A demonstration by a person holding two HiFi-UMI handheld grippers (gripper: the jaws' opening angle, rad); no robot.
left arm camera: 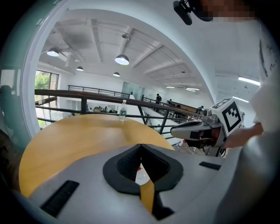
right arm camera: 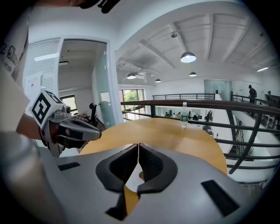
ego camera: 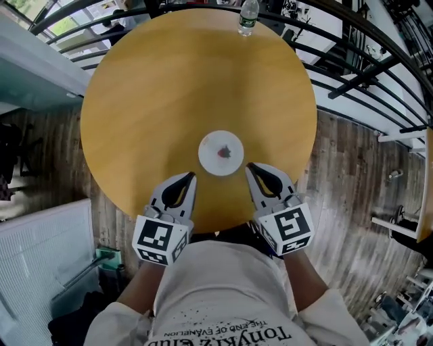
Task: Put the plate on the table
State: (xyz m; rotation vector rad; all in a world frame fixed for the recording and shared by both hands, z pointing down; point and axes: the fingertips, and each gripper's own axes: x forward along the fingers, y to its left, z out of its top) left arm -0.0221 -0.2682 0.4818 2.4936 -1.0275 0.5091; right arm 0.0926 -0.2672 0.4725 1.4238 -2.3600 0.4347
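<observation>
A small white plate (ego camera: 220,153) with a red mark in its middle lies flat on the round wooden table (ego camera: 155,88), near the front edge. My left gripper (ego camera: 190,177) hovers just short of the plate's lower left, its jaws shut and empty. My right gripper (ego camera: 250,166) sits close to the plate's lower right rim, jaws shut with nothing between them. In the left gripper view the plate (left arm camera: 141,175) shows through the hollow behind the closed tips. The right gripper view shows the plate (right arm camera: 133,177) the same way.
A clear water bottle (ego camera: 248,17) stands at the table's far edge, by a dark metal railing (ego camera: 352,74). Wooden floor surrounds the table. A white panel (ego camera: 40,263) stands at the lower left. The person's torso is right behind the grippers.
</observation>
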